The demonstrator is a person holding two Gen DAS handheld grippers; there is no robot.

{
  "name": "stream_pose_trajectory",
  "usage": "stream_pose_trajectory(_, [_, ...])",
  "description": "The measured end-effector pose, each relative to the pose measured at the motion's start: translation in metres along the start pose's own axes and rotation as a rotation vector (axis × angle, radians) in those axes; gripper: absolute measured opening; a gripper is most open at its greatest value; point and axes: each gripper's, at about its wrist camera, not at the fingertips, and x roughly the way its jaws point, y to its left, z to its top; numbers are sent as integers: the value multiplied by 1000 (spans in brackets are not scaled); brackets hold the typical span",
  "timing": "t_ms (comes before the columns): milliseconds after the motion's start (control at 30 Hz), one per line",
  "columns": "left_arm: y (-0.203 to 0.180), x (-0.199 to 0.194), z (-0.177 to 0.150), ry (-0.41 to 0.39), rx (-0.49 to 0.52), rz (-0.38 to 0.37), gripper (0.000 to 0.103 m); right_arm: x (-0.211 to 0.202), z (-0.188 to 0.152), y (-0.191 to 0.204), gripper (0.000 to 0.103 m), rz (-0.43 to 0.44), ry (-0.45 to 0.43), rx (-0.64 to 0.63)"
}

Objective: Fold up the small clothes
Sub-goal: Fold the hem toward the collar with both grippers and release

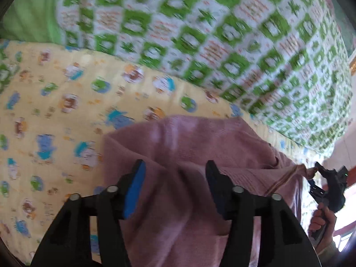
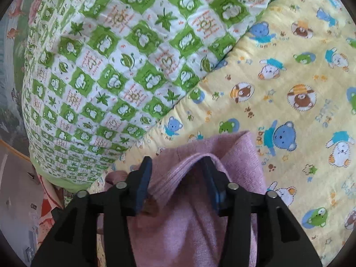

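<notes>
The pink knit garment lay on the yellow bear-print sheet of the bed, beside the green checked quilt. The right gripper stood spread around a raised fold, seemingly not pinching. The left gripper stood spread too. Closing shallowly, either could slip and drop the fold.

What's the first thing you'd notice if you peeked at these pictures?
The soft pink knitted garment jumps out, bunched low in the middle between the black fingers of both grippers. Under it spreads a yellow sheet printed with cartoon bears and bunnies. Behind lies a puffy green-and-white checked quilt.
</notes>
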Motion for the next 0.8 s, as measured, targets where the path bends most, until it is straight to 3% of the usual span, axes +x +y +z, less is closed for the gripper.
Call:
stream_pose_trajectory(133, [10,-29,-6,-17,-20,-17,58,-23,6,5,63,15,-58,8])
stream_pose_trajectory(267, [-18,-46,-39,14,92,-91,59,-38,-10,19,63,52,-37,-59])
stream_pose_trajectory(400, [-53,-24,-82,138,208,-150,61,-41,-46,36,63,84,25,-189])
stream_pose_trajectory(533, [-75,15,-109,231,264,-114,61,-17,-82,47,62,66,141,-295])
stream_pose_trajectory(667, [-74,26,-85,180,245,-85,61,6,-101,55,62,35,219,-387])
stream_pose_trajectory(800, [-59,35,-41,113,195,-7,61,20,-92,49,62,-28,212,-407])
